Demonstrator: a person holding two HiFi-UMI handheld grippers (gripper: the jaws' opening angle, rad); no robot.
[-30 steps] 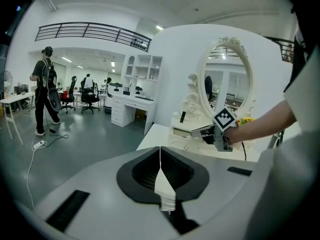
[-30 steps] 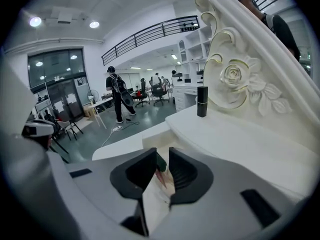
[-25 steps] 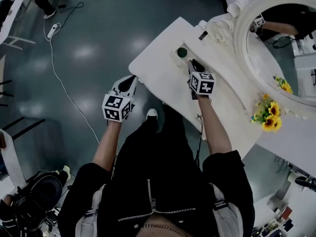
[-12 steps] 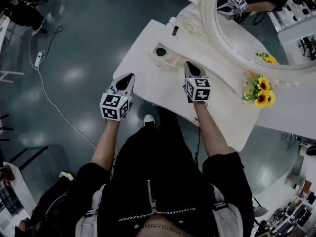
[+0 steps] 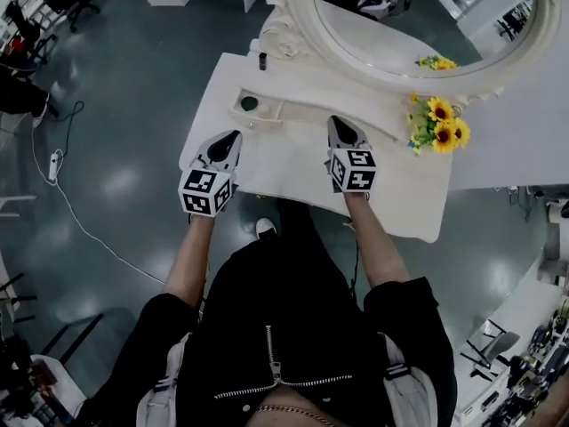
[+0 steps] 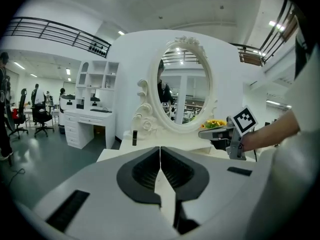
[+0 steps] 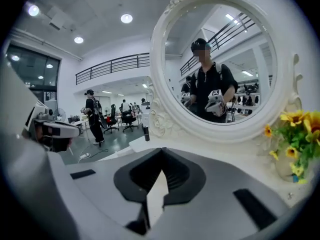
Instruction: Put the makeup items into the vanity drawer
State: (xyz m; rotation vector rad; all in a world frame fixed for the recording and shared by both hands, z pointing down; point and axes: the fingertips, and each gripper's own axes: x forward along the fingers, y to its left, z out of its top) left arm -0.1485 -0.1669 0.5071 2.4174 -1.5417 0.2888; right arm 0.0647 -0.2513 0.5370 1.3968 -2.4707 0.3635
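Both sets of jaws are together and empty. The right hand-held gripper [image 5: 337,124] has pulled back from the tray [image 5: 268,113], level with the left hand-held gripper [image 5: 233,138] over the white bench [image 5: 293,169]. Grey floor [image 5: 133,158] surrounds it; behind stand an oval mirror [image 5: 418,16] and sunflowers [image 5: 440,123], and the green makeup item [image 5: 250,103] sits in the tray.

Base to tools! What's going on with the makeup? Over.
Left tool shut, empty. Right tool shut, empty. Round green item in clear tray, dark tube by mirror: neither held. Nothing in the way.

Right gripper [image 5: 340,124] was drawn back from the tray [image 5: 269,112] holding the dark round jar [image 5: 249,103] | its jaws were brought together, nothing between them | left gripper [image 5: 233,137] was shifted over the vanity top [image 5: 293,163].
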